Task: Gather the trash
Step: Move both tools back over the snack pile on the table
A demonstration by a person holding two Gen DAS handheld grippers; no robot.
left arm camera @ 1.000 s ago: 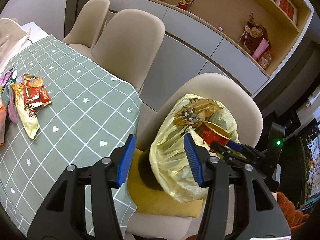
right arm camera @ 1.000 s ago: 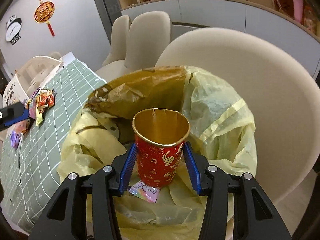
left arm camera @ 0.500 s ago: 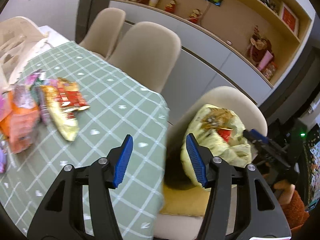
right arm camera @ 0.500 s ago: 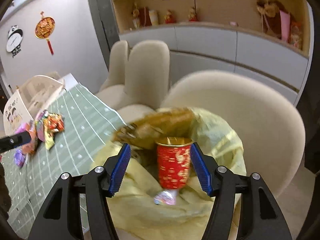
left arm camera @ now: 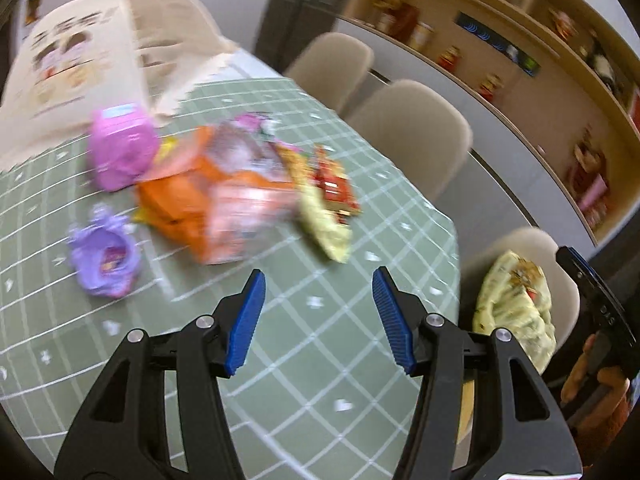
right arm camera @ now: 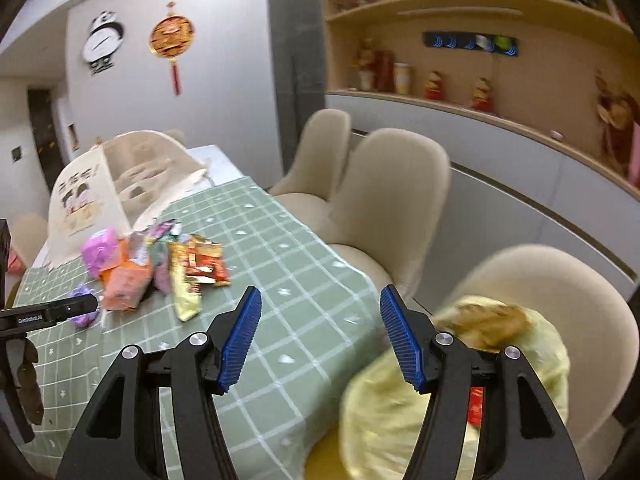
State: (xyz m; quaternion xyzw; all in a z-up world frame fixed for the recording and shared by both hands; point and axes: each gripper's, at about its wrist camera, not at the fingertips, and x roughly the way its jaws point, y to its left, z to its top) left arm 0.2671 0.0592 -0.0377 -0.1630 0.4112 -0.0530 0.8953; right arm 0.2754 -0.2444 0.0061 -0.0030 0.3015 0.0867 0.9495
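Wrappers [left arm camera: 240,200] lie heaped on the counter [left arm camera: 360,360]; the yellow bag [right arm camera: 520,344] sits open on a chair, likely for easy drops. Left gripper [left arm camera: 318,320] and right gripper [right arm camera: 320,340] both hold jaws spread, empty.

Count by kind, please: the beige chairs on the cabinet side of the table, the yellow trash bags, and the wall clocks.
Beige chairs: 3
Yellow trash bags: 1
Wall clocks: 1
Total: 5
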